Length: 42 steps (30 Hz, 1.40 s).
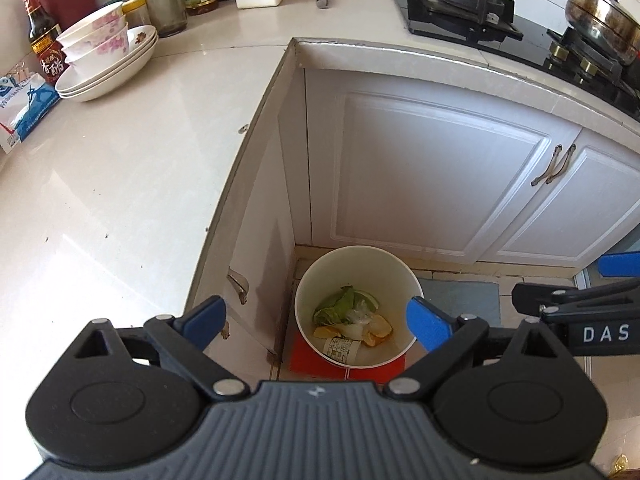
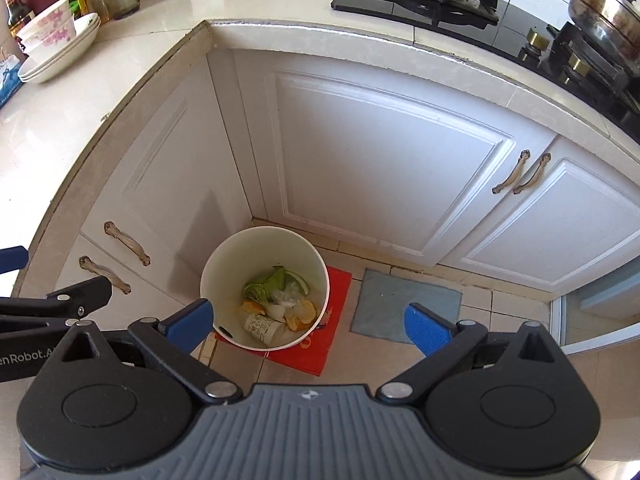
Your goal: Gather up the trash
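Both grippers hung above the floor corner where the two runs of cabinet met, pointing steeply down. The left gripper (image 1: 316, 316) had its blue jaws spread wide with nothing between them, and the right gripper (image 2: 308, 322) stood just as wide and just as empty.

Below them the white bin (image 2: 216, 264) sat upright on the floor, tucked into the inside corner under the counter (image 1: 120, 160), its base on a red mat (image 2: 320, 348) and its mouth facing straight up. Inside lay the trash (image 2: 280, 304): green leaves, orange peel, crumpled clear film and a paper cup (image 2: 262, 326). The cup lay on its side at the bottom, its long axis roughly level and its open end turned toward the right in the right wrist view.

With the stretch of counter near its front edge bare, I judged the dropping step finished and the collecting close to done. The next move would call for a look along the counter toward the stacked bowls (image 1: 100, 36) at its back-left for any scrap left, then a fresh reach with open jaws.
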{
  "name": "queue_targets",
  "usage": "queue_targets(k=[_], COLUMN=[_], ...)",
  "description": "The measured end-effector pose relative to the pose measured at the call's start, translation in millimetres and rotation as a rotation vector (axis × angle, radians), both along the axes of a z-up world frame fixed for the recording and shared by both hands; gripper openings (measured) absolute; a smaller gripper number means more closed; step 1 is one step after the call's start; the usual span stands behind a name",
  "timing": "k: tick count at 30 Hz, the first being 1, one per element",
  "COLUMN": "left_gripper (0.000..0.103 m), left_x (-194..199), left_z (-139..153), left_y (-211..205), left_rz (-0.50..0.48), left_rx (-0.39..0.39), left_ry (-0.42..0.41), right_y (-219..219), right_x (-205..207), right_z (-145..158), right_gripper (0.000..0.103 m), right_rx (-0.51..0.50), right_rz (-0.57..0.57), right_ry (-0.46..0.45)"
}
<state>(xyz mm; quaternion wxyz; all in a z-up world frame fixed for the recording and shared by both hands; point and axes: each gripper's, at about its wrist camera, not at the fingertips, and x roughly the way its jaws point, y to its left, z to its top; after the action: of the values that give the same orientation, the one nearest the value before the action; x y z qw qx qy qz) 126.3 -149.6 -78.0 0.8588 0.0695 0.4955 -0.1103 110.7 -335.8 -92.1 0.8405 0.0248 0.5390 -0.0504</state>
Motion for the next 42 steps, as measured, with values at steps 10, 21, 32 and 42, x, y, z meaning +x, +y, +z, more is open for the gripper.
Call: queue_targets(k=[10, 21, 32, 42], left_gripper=[0.097, 0.096, 0.096, 0.096], left_x=[-4, -5, -7, -5], left_z=[5, 6, 8, 9], left_y=[4, 6, 6, 4], left_rz=[0.015, 0.022, 0.021, 0.024], left_rx=[0.000, -0.005, -0.005, -0.003], left_ry=[-0.001, 0.008, 0.006, 0.010], right_y=[8, 9, 7, 6], right_x=[-7, -6, -6, -5], right_z=[9, 12, 14, 14], right_gripper=[0.103, 0.103, 0.103, 0.103], right_rx=[0.003, 0.000, 0.004, 0.005], right_rz=[-0.022, -0.027, -0.030, -0.029], right_ry=[-0.020, -0.030, -0.034, -0.033])
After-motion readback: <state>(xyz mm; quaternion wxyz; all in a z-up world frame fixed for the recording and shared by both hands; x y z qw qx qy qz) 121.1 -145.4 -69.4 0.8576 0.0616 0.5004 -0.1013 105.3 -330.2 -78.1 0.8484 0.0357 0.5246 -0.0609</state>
